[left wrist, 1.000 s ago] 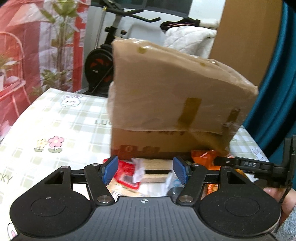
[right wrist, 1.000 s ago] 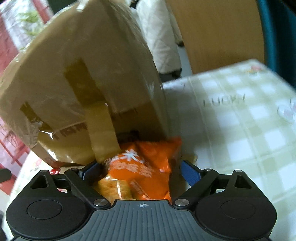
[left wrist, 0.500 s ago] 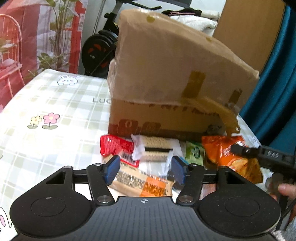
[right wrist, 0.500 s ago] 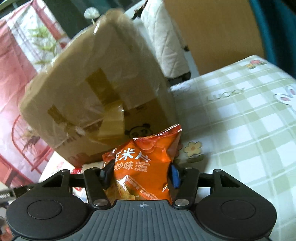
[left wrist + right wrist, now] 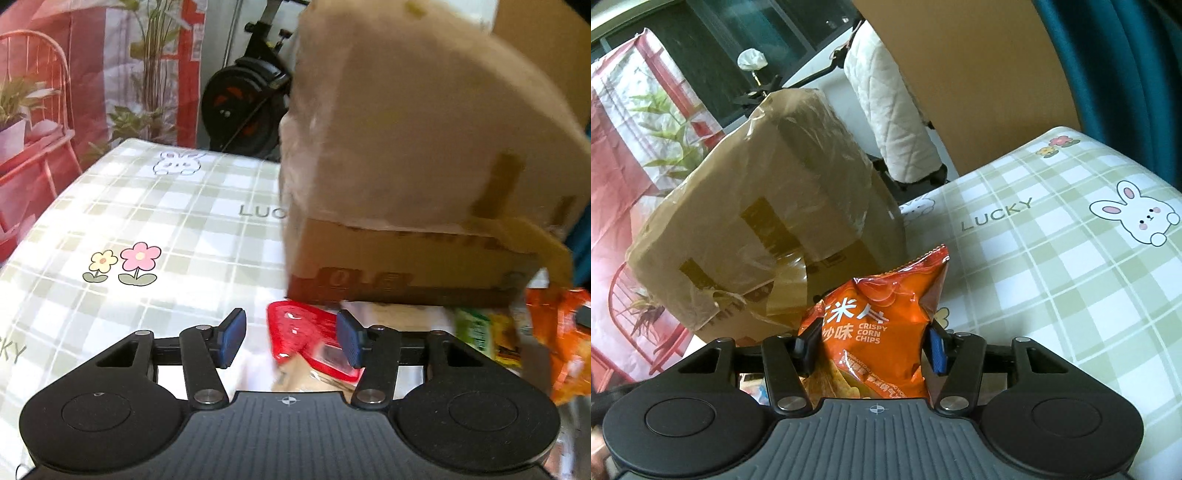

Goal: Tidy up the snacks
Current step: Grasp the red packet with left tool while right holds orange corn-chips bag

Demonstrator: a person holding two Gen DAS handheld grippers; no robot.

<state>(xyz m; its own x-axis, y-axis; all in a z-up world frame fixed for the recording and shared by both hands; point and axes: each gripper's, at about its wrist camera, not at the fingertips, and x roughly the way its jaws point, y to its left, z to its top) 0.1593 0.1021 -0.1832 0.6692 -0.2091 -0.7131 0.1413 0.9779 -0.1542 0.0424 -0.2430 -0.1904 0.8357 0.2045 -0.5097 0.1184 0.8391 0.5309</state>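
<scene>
In the right wrist view my right gripper [image 5: 873,347] is shut on an orange bag of crispy corn chips [image 5: 886,291], held upright above the checked tablecloth [image 5: 1052,277]. Beside it, a taped cardboard box [image 5: 757,229] stands tilted. In the left wrist view my left gripper [image 5: 290,341] hangs open over a red snack packet [image 5: 299,332]. The packet lies by the right pad, and a gap is left at the left pad. Further snacks lie at the foot of the box [image 5: 406,147]: a green packet [image 5: 476,332] and the orange bag [image 5: 554,332] at the right edge.
The tablecloth [image 5: 147,206] with flower and rabbit prints stretches to the left of the box. Behind the table stand an exercise bike [image 5: 243,103], a red chair with plants [image 5: 33,122] and a white quilted garment [image 5: 886,110].
My right gripper closed on the orange bag and drew it out from under the box. The left gripper narrowed, dropped lower and shifted left, from the wafer packet to the red packet.
</scene>
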